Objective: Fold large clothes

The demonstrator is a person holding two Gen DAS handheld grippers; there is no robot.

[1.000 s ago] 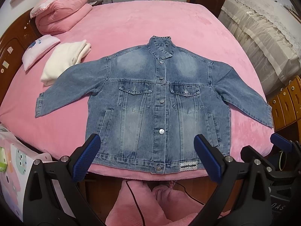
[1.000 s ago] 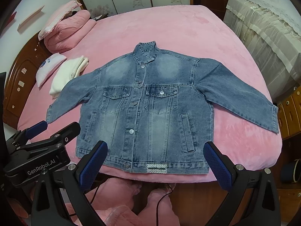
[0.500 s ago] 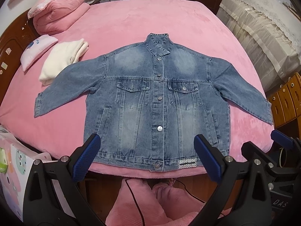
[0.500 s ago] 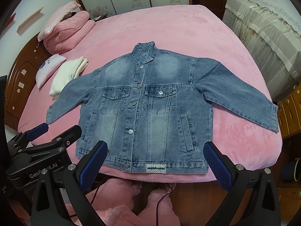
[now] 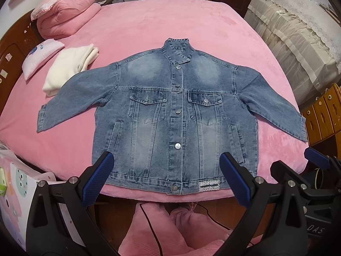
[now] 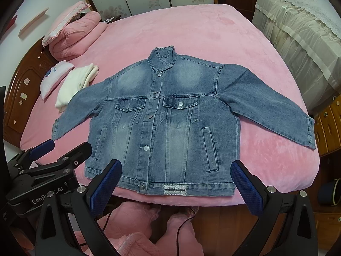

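One denim jacket (image 5: 174, 115), flat, collar pointing away

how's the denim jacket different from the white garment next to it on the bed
The denim jacket is blue and lies spread flat, front up, sleeves out to both sides; the white garment is cream and folded into a compact bundle. The jacket covers far more of the pink bed than the white garment. The jacket sits near the bed's front edge; the white garment lies further back, beside the small pillow. Both rest on the bed, and no gripper touches either.
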